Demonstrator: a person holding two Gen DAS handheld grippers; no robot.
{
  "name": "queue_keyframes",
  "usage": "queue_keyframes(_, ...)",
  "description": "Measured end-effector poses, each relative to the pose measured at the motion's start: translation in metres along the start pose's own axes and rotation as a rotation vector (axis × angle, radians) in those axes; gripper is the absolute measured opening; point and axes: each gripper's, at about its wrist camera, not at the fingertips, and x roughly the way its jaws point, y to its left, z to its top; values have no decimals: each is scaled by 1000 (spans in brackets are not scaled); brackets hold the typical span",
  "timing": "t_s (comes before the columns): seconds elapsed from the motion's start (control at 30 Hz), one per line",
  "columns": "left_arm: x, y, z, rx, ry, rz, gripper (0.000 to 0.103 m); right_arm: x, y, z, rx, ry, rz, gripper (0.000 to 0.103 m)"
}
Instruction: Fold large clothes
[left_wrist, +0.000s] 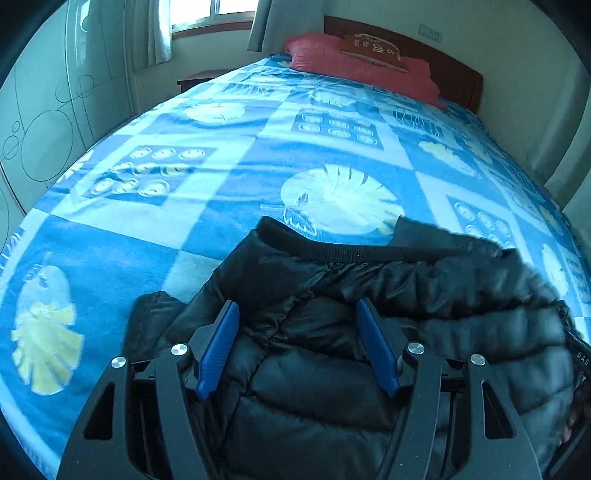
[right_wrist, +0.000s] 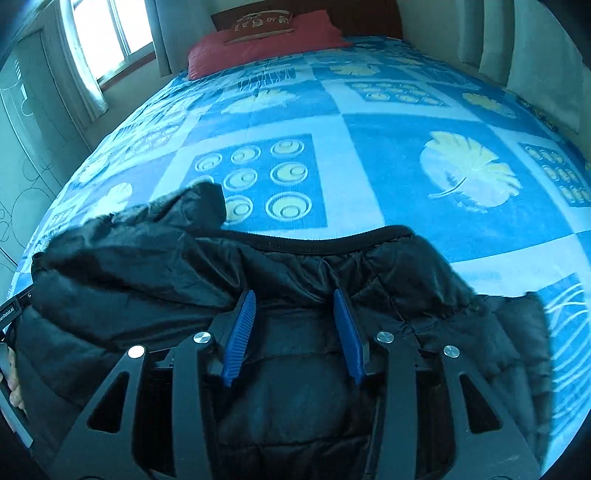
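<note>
A black quilted puffer jacket (left_wrist: 332, 369) lies bunched at the near end of the bed, its ribbed collar band (left_wrist: 354, 253) facing the pillow. My left gripper (left_wrist: 298, 306) points down over it with its blue pads wide apart. The padding bulges up between them, and I see no pinch. In the right wrist view the same jacket (right_wrist: 295, 369) fills the foreground, with a sleeve (right_wrist: 199, 201) flopped to the left. My right gripper (right_wrist: 295, 295) has its pads narrower, pressed into a fold of the jacket below the collar (right_wrist: 332, 236).
The bed carries a blue and white blanket (left_wrist: 229, 158) with leaf and ring patterns. A red pillow (left_wrist: 354, 62) lies at the headboard. Wardrobe doors (left_wrist: 44, 122) stand on the left, a window (right_wrist: 107, 33) beyond. The other gripper and a hand (right_wrist: 11, 373) show at the frame edge.
</note>
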Motion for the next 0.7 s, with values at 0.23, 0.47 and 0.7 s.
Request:
queue_keyframes(0.23,-46,-56,-5,7,-43,-229,65,-34,62,2,-107,-64,127,43)
queue_keyframes(0.47,10,-96,-36,95,59,-182,65,24,82,-27,-175,49,80,45)
queue_keyframes(0.7,15,-101,-35,155,83,-117,65,10,75,-25,-145,25,114,45)
